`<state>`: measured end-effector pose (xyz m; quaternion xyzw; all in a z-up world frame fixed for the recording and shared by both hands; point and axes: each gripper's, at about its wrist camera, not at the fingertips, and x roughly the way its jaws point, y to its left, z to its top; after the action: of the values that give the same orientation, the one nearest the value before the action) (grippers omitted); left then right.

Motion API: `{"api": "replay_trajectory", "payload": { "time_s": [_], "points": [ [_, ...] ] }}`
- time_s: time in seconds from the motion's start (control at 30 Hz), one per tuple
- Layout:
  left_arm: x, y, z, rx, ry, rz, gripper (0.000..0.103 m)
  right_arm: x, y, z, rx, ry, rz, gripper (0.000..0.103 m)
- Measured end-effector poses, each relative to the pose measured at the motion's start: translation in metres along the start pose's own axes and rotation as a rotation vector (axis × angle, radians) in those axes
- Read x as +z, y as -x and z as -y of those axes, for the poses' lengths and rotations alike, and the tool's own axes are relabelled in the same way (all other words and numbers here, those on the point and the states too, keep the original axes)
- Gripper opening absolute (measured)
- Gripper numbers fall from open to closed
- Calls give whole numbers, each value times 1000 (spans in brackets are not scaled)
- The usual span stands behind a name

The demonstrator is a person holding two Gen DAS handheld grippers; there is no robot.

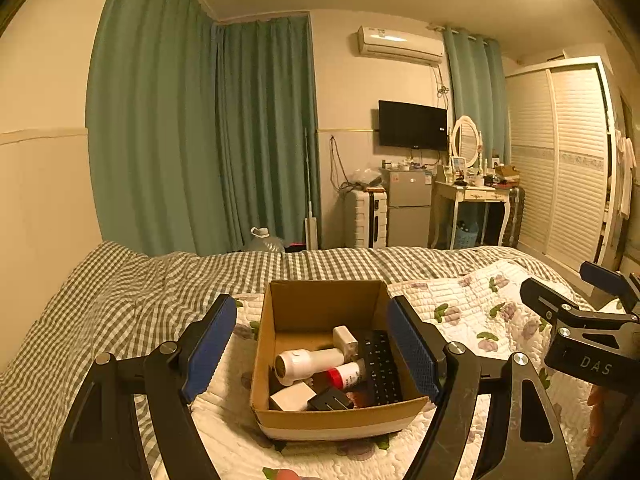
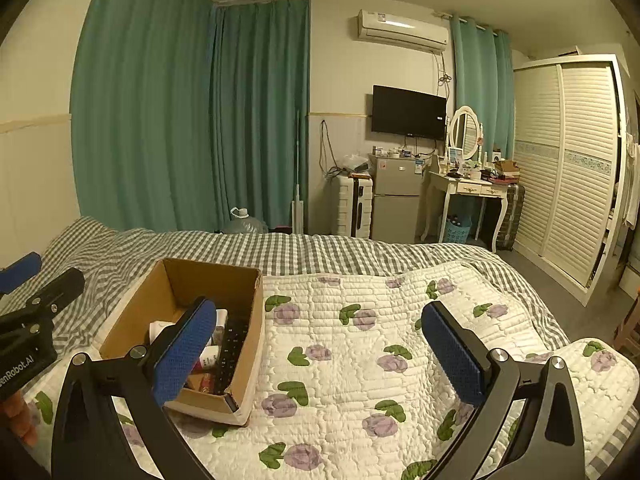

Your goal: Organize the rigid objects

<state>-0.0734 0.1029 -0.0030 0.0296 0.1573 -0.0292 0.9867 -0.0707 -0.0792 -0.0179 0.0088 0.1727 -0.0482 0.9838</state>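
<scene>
Left gripper [image 1: 312, 344] (fingers wide apart) straddles cardboard box [image 1: 320, 420].

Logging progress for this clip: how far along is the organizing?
Looks nearly or fully done: the cardboard box on the floral quilt already holds a keyboard, white torch-like device, red-capped bottle and small boxes. Nothing is in hand: left tool and right tool are open, empty. No loose items show on the quilt.

The right gripper's left finger [image 2: 184, 354] hides much of the cardboard box [image 2: 176, 280] contents; dresser clutter [image 2: 476, 170] is too small to identify
</scene>
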Motion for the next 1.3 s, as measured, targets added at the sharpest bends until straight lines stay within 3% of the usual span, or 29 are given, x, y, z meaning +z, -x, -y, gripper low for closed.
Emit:
{"api": "replay_trajectory", "payload": {
  "time_s": [1.3],
  "points": [
    [-6,-7,0,-18,8,-38,81,0,-7,-2,-1,1,-16,103]
  ]
}}
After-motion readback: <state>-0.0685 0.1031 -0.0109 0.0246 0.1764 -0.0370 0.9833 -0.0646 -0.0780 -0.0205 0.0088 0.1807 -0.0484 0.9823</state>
